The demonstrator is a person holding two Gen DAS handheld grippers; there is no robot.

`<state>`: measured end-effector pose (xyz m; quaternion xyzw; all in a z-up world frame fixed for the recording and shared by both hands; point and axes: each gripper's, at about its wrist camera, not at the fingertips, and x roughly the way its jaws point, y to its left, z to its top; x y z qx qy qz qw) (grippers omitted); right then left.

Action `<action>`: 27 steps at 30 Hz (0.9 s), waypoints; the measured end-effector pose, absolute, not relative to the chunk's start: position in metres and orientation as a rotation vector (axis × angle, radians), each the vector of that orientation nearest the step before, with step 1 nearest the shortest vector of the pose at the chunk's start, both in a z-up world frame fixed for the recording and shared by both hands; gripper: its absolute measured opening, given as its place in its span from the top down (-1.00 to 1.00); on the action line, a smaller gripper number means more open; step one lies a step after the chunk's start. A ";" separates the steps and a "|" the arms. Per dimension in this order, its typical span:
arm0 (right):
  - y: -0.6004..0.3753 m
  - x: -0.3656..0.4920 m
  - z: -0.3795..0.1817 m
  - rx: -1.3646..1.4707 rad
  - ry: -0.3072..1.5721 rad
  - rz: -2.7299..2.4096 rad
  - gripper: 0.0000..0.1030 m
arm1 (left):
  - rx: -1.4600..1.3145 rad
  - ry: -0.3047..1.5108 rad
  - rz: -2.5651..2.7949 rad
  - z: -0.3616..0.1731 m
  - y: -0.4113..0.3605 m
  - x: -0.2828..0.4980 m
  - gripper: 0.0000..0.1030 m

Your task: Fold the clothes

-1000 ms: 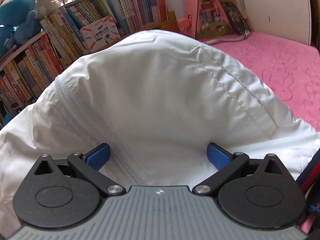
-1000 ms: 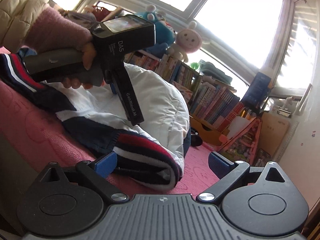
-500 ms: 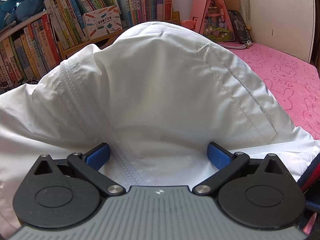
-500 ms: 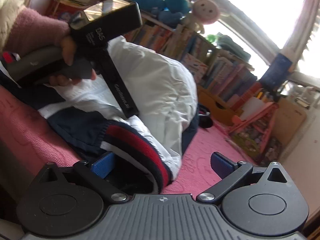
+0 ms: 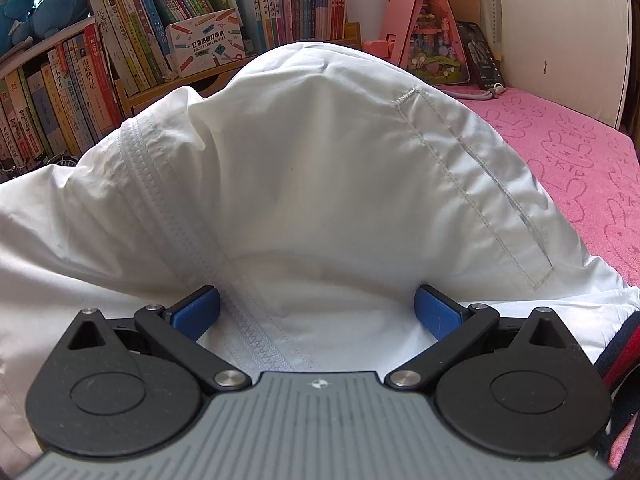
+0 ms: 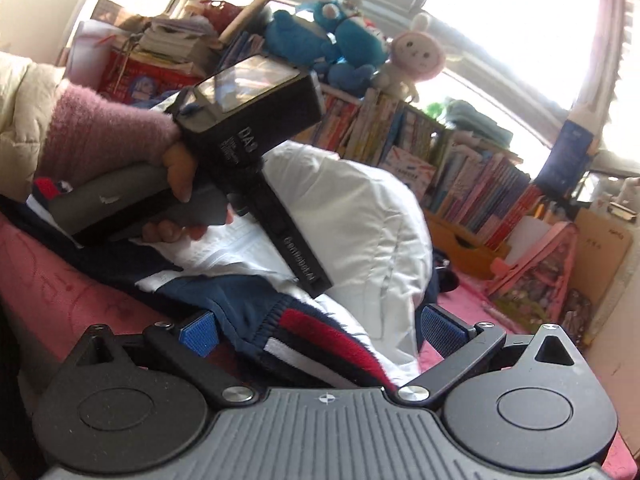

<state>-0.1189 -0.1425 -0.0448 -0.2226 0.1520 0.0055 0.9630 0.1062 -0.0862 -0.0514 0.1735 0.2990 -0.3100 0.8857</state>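
A white jacket (image 5: pixel 312 168) with a zip and a slanted pocket seam bulges up over a pink bed cover (image 5: pixel 580 152). My left gripper (image 5: pixel 316 308) is open, its blue pads spread wide with the white cloth and the zip lying between them. In the right wrist view the same jacket (image 6: pixel 360 216) shows its navy lining and a red, white and navy ribbed hem (image 6: pixel 320 340). My right gripper (image 6: pixel 318 328) is open with that hem lying between its blue pads. A hand in a pink sleeve (image 6: pixel 100 136) holds the left gripper's handle over the jacket.
Shelves packed with books (image 5: pixel 132 64) run behind the bed, with blue and pink plush toys (image 6: pixel 344 52) on top. A pink toy house (image 5: pixel 420 28) and a white wall stand at the far end of the bed cover.
My left gripper has sunk lower toward the jacket, so the white cloth bulges less high. My right gripper has moved in over the ribbed hem, which now lies between its pads.
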 end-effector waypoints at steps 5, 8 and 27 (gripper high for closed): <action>-0.152 -0.119 -0.045 -0.458 0.291 -0.102 -0.99 | 0.359 0.622 -0.644 -0.052 -0.086 0.106 -1.00; -0.152 -0.122 -0.053 -0.550 0.244 -0.216 -1.00 | 0.360 0.621 -0.644 -0.052 -0.087 0.106 -1.00; -0.156 -0.154 -0.056 -0.474 0.273 -0.259 -0.99 | 0.369 0.606 -0.643 -0.049 -0.081 0.101 -1.00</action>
